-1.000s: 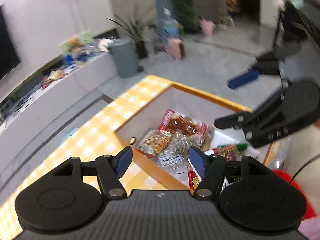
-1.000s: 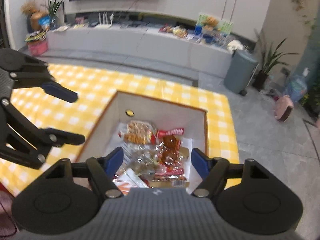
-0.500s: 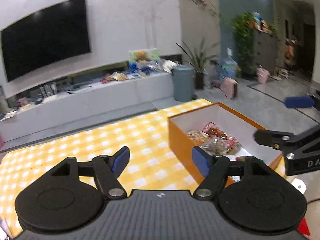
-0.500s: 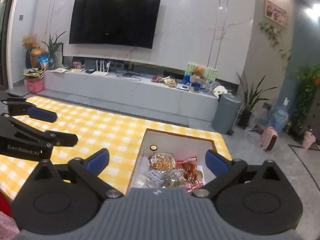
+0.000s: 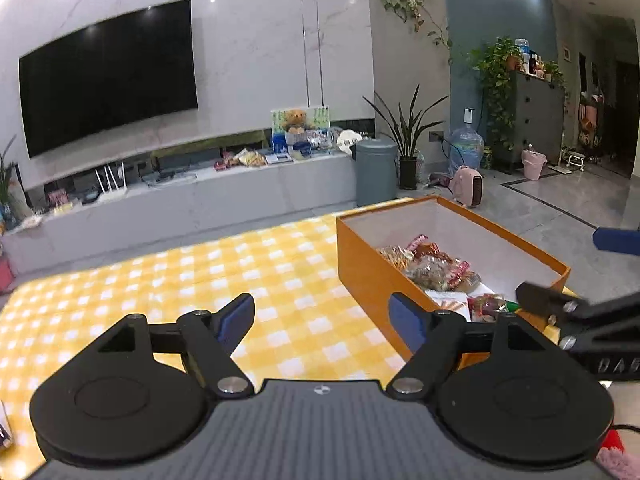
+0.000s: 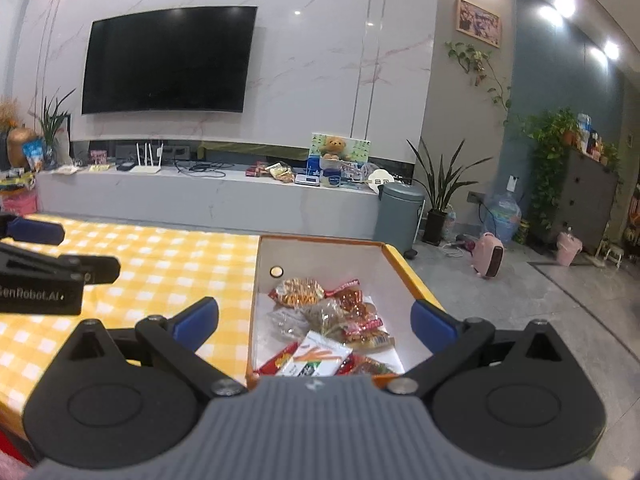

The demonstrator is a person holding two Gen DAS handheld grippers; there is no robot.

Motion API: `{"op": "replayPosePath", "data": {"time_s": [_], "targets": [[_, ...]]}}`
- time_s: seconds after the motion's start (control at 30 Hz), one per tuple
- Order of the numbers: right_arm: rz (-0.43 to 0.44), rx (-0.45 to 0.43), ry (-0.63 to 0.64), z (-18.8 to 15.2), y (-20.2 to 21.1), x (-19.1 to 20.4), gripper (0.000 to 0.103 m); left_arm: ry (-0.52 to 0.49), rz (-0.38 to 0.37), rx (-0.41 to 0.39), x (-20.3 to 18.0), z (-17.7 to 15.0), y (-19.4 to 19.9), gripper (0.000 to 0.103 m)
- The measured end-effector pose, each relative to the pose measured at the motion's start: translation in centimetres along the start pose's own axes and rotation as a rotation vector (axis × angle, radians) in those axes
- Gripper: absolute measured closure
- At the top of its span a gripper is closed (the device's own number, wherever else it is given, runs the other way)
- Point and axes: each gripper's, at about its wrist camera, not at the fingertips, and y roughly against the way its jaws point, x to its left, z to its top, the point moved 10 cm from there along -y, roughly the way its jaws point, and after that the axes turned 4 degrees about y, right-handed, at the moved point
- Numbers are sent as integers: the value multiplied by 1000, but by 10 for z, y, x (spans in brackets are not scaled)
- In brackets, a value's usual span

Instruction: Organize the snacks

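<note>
Orange box [image 5: 362, 264] holding snack packets [image 5: 434, 266] sits on the yellow-checked table [image 5: 160, 280], right of the left gripper [image 5: 322, 318], fingers released, just widened, nothing between. Right wrist view: right gripper [image 6: 314, 322] spread wide over the snacks, empty.

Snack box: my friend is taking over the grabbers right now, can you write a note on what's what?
Left gripper: open, nothing between its fingers, over the yellow checked cloth beside the box; its jaws have just been opening.
Right gripper: open and empty, in front of the orange box.
Snack packets: all piled inside the box, none seen on the cloth.
Done: it looks like the snacks are in.
Left: perhaps only tidying the pile; I see no lid.
</note>
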Motion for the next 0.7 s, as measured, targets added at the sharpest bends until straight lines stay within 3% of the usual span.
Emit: {"op": "replayPosePath", "data": {"time_s": [0.33,0.7], "targets": [[40,109,-55,-26,-22,18,3,39,14,141,13,-43,-23,13],[31,145,-72,-32,-27,20,3,39,21,160,17,-49,-21,13]]}}
